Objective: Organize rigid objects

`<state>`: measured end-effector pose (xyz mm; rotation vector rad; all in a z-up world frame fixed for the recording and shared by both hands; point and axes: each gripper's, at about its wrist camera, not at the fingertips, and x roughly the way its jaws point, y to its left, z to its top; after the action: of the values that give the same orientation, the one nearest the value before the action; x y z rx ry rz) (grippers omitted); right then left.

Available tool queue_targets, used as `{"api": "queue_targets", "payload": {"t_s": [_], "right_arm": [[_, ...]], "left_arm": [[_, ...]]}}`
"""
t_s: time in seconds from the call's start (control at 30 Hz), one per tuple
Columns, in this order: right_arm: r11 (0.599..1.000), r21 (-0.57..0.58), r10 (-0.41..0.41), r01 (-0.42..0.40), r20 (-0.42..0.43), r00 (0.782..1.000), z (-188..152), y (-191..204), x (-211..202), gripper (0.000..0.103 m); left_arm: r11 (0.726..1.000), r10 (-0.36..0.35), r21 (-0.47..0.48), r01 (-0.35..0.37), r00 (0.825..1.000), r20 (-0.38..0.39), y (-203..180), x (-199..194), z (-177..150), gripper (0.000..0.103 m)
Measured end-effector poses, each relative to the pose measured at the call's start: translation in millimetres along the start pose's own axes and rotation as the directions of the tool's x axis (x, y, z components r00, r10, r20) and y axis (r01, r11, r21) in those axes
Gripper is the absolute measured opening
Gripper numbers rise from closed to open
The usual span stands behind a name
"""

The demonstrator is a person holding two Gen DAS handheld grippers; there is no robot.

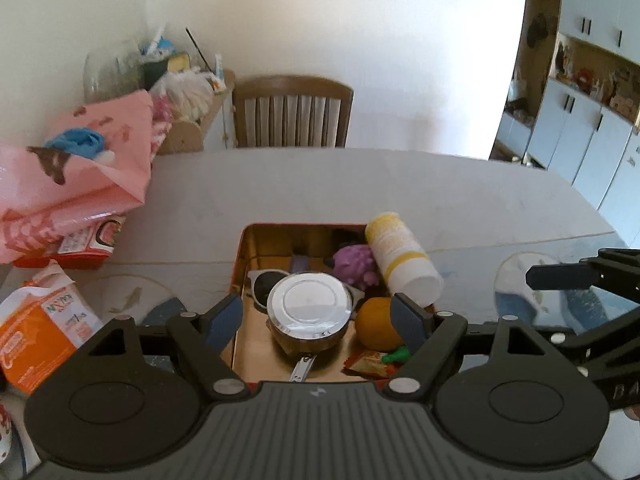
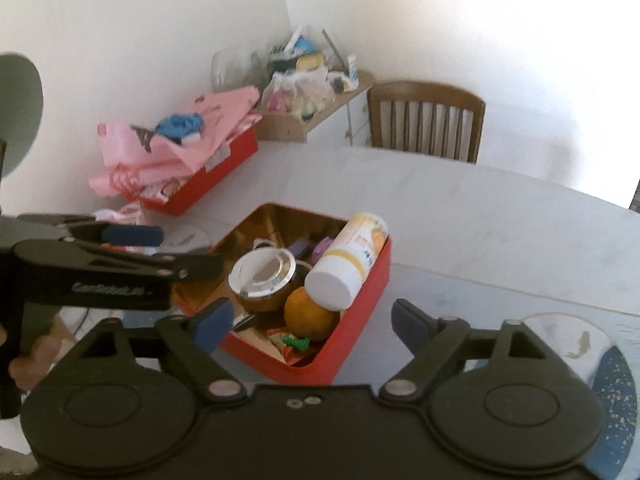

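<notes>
A red tin box (image 1: 240, 256) (image 2: 360, 312) with a gold inside stands on the grey table. In it lie a round can with a silver lid (image 1: 310, 304) (image 2: 262, 276), an orange (image 1: 376, 324) (image 2: 308, 316), a purple toy (image 1: 354, 266), sunglasses (image 1: 262, 284) and a small green piece (image 2: 296, 343). A white and yellow bottle (image 1: 400, 256) (image 2: 352, 260) leans on the box's right rim. My left gripper (image 1: 316, 318) (image 2: 186, 250) hovers open above the box's near end, holding nothing. My right gripper (image 2: 312, 322) hangs open over the box's near corner, also holding nothing.
A second red box (image 2: 224, 172) under pink bags (image 1: 80, 184) sits at the table's back left. An orange and white packet (image 1: 40, 328) lies near left. A wooden chair (image 1: 292, 116) and a cluttered shelf (image 2: 312, 116) stand behind the table. Round mats (image 2: 576, 344) lie near me.
</notes>
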<state>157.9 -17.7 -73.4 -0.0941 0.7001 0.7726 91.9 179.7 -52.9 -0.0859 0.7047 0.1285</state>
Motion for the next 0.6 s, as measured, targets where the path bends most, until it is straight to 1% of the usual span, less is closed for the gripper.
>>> {"api": "queue_targets", "payload": {"t_s": [0.07,0.1,0.17,0.3,0.4,0.5,0.6], "right_arm": [[1.000,0.011,0.000,0.000,0.029,1.000,1,-3,-10,0.097],[1.000,0.015,0.002,-0.003,0.045,0.999,1,-4,-15,0.098],[1.000,0.017,-0.010,0.009,0.067,0.998,2,-5,-23,0.102],[1.000,0.011,-0.018,0.017,0.103,0.995,0,-6,-37,0.103],[1.000,0.002,-0.020,0.020,0.112,0.993,-2,-6,-45,0.103],[1.000,0.004,-0.020,0.020,0.114,0.993,-6,-7,-49,0.103],[1.000,0.011,-0.026,0.025,0.116,0.993,-9,-9,-53,0.103]], "left_arm": [[1.000,0.003,0.001,-0.003,1.000,0.020,-3,-11,0,0.083],[1.000,0.006,0.002,-0.006,1.000,0.029,-4,-15,0,0.085],[1.000,0.009,-0.001,-0.009,0.999,0.042,-7,-23,-1,0.086],[1.000,0.025,-0.007,-0.025,0.999,0.043,-12,-33,-6,0.087],[0.999,0.032,0.008,-0.033,0.999,0.038,-18,-40,-12,0.090],[0.999,0.033,0.003,-0.034,0.999,0.037,-22,-46,-18,0.093],[0.999,0.033,-0.003,-0.033,0.999,0.040,-25,-51,-22,0.093]]}}
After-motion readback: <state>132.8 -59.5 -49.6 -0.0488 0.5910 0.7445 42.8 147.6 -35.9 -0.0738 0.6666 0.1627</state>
